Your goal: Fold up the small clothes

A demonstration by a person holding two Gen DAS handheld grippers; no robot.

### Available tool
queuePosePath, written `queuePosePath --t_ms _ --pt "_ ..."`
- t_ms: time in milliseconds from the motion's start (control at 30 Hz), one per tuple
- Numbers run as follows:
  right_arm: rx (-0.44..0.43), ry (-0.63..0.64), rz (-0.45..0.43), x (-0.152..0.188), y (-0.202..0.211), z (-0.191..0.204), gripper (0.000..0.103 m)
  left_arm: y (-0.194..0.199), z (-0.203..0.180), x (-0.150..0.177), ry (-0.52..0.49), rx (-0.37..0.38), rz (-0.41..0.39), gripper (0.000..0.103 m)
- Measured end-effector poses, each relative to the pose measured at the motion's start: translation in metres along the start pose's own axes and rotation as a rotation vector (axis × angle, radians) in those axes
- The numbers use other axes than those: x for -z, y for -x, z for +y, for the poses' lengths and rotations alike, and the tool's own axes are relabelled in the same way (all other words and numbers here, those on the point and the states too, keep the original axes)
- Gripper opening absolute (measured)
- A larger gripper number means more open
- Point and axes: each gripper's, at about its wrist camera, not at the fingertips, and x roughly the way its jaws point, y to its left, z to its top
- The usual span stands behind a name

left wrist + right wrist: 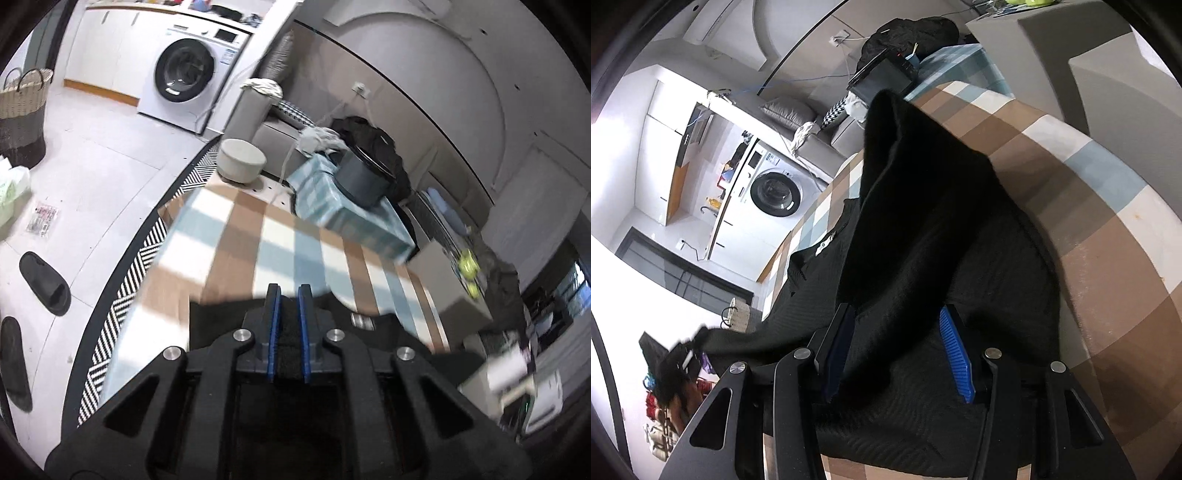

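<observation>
Fingers, left gripper (289, 295): blue pads drawn close together, a strip of black fabric pinched between them, tips over the checked cloth. Fingers, right gripper (897, 325): blue pads spread wide, a fold of the black garment (923, 221) draped down between them; whether either pad presses the cloth cannot be told.

Black garment: dark knit, heaped in the middle of the table (1108, 258), one fold standing up in a ridge, a small white label (823, 245) showing on the flatter part at the far side. In the left wrist view only a dark edge of it shows beside the fingers.

Table: covered in a brown, white and pale blue check.

Far end of table, left wrist view: round grey container (242, 160); teal-checked box (351, 218) with a dark round pot (364, 177) on top; black bundle of fabric behind the pot.

Surroundings: white washing machine (188, 77) against the far wall; woven laundry basket (24, 114) on the tiled floor; black slipper (44, 282) near the striped rug edge (144, 258).
</observation>
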Motion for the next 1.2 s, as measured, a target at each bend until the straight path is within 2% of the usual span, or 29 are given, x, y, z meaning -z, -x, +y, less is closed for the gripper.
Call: queuePosePath --t_ms 100,133,167,200,233,300,367,567,600,667,800,900,1000,1100,1133,1167,1200 --pt "0.014 -0.008 -0.008 -0.002 0.000 -0.005 0.049 -0.033 0.020 -0.031 0.080 -0.052 0.006 0.008" --pt "0.022 -0.018 -0.008 -0.004 -0.001 -0.007 0.049 -0.045 0.029 -0.037 0.089 -0.107 0.013 0.008" --pt "0.021 -0.022 -0.007 -0.006 -0.002 -0.008 0.049 -0.051 0.034 -0.037 0.096 -0.125 0.022 0.015" --pt "0.025 -0.022 -0.007 -0.008 -0.003 -0.008 0.049 -0.056 0.040 -0.036 0.104 -0.134 0.040 0.027" --pt "0.030 -0.020 -0.009 -0.009 -0.003 -0.008 0.049 -0.059 0.046 -0.033 0.121 -0.137 0.060 0.033" --pt "0.037 0.004 -0.017 -0.016 -0.003 -0.003 0.049 -0.056 0.054 -0.024 0.124 -0.144 0.055 0.047" --pt "0.049 0.028 -0.028 -0.023 -0.001 0.003 0.049 -0.050 0.056 -0.012 0.103 -0.167 0.060 0.050" --pt "0.060 0.107 -0.043 -0.060 -0.010 0.033 0.049 -0.023 0.049 0.021 0.060 -0.167 0.085 0.054" --pt "0.054 0.108 -0.041 -0.065 -0.012 0.038 0.049 -0.018 0.046 0.025 0.052 -0.154 0.083 0.061" --pt "0.033 0.124 -0.046 -0.072 -0.013 0.047 0.049 -0.010 0.041 0.032 0.043 -0.133 0.083 0.065" --pt "0.005 0.153 -0.072 -0.079 -0.012 0.070 0.049 -0.011 0.034 0.039 0.021 -0.144 0.105 0.065" --pt "-0.043 0.183 -0.057 -0.076 -0.017 0.083 0.049 -0.021 0.036 0.040 0.034 -0.148 0.136 0.065" --pt "0.017 0.150 -0.037 -0.079 -0.030 0.077 0.048 -0.032 0.040 0.038 0.049 -0.171 0.136 0.065" --pt "0.054 0.088 -0.032 -0.086 -0.045 0.064 0.040 -0.040 0.044 0.035 0.062 -0.161 0.137 0.065" --pt "0.063 0.077 -0.036 -0.089 -0.050 0.059 0.038 -0.043 0.046 0.033 0.069 -0.147 0.130 0.062" --pt "0.078 0.063 -0.040 -0.092 -0.055 0.055 0.036 -0.044 0.047 0.032 0.077 -0.125 0.118 0.047" --pt "0.096 0.036 -0.043 -0.095 -0.062 0.049 0.027 -0.046 0.048 0.030 0.080 -0.112 0.112 0.026"
